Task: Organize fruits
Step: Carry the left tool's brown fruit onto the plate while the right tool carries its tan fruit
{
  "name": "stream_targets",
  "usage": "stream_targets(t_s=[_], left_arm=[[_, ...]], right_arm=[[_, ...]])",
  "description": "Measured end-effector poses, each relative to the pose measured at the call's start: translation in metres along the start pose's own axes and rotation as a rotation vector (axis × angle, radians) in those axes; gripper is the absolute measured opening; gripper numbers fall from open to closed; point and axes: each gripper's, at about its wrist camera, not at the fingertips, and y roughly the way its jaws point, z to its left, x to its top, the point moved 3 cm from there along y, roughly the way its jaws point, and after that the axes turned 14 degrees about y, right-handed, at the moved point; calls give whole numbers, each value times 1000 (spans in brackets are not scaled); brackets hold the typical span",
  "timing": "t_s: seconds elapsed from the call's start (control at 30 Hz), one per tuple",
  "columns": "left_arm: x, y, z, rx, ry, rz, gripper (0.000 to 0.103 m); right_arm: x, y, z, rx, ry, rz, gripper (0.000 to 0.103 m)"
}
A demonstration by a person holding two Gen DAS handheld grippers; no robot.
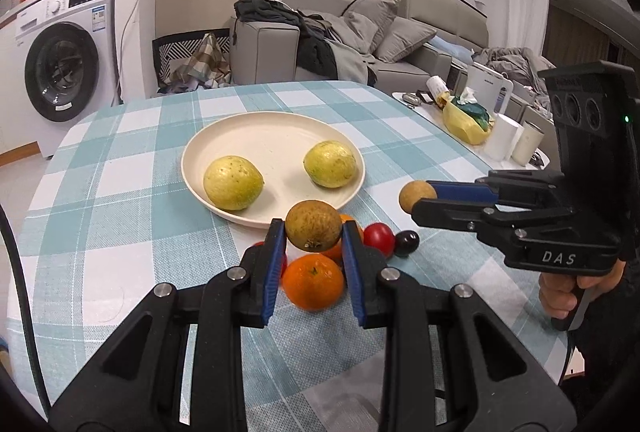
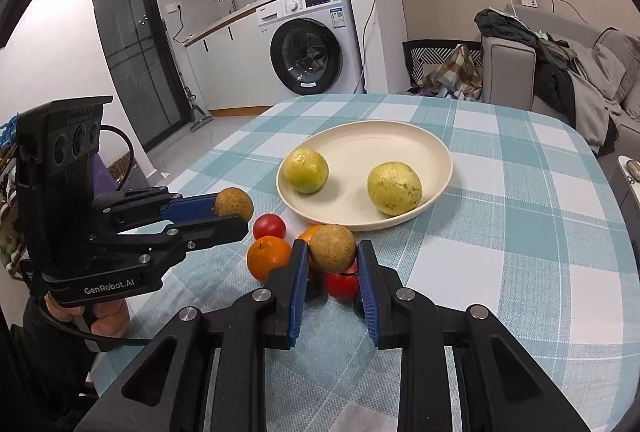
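Both claws loaded. Left claw (image 1: 313,234) clamped on a brown fruit (image 1: 313,226), raised above the loose pile of oranges (image 1: 313,282) and tomatoes (image 1: 378,238) at the near rim of the cream plate (image 1: 240,136). Right claw (image 2: 333,252) clamped on a second brown fruit (image 2: 333,247), likewise off the checked surface (image 2: 520,232). Two yellow-green fruits (image 2: 306,171) lying in the plate, apart. Step in hand, judged: carry phase. Next: forward over rim, lower onto bare plate, release clear of the yellow-green pair.

A washing machine (image 2: 310,44) (white) stands near a grey sofa (image 1: 360,44).
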Motion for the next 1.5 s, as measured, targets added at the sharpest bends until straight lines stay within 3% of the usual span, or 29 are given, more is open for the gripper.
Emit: stream_targets(t_s=[0.47, 1.5], left_arm=[[13, 24, 18, 34, -27, -2, 26], [19, 77, 44, 85, -36, 52, 26]], right_arm=[[13, 15, -3, -9, 21, -10, 26], [39, 70, -14, -62, 59, 66, 26]])
